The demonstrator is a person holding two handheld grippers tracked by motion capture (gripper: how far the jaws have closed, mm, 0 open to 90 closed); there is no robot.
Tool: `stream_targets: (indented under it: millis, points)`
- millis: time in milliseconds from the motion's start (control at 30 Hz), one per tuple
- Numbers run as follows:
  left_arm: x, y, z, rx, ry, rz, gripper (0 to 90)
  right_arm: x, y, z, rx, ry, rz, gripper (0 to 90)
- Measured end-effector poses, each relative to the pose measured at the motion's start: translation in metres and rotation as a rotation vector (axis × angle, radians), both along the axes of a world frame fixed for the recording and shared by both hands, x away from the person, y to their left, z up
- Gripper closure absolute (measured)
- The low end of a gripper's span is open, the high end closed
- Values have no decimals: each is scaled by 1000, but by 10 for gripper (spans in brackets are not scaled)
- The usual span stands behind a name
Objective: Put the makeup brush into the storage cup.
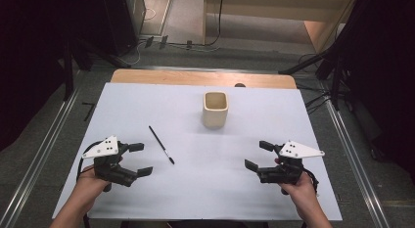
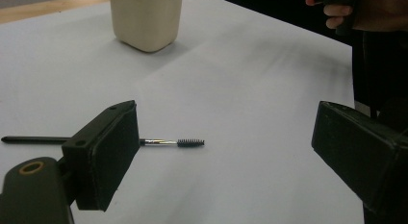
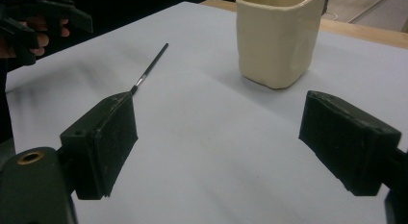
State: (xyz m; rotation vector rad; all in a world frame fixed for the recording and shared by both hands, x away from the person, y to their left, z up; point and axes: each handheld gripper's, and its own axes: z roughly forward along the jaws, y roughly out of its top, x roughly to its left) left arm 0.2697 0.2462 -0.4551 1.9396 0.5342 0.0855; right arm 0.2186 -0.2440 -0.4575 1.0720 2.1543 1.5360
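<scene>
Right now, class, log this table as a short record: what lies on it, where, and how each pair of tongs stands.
surface: white sheet over a wooden table
brush: thin black brush lying flat, bristle end toward the person, left of centre
cup: cream cup, upright, looks empty, toward the far middle
left tongs: open, holding nothing, just left of the brush
right tongs: open, holding nothing
brush and cup: apart

The white table sheet (image 1: 195, 189) is evenly and brightly lit from above in the high view, while the surroundings are left in deep darkness. Soft, faint shadows are cast beside the cream cup (image 1: 216, 109). Mild softness and compression blur are noted. In both gripper views, the near jaws are rendered dark and slightly unsharp.
</scene>
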Motion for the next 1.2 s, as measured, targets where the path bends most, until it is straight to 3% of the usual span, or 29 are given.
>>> stream_targets:
  millis: [467, 1100, 1200]
  points:
    - [2, 1, 1, -33, 14, 10, 96, 1, 0, -3, 12, 1, 16, 140]
    - [1, 0, 3, -31, 6, 34, 96, 1, 0, -3, 11, 9, 14, 141]
    - [1, 0, 3, -49, 9, 14, 96, 1, -1, -3, 11, 8, 14, 141]
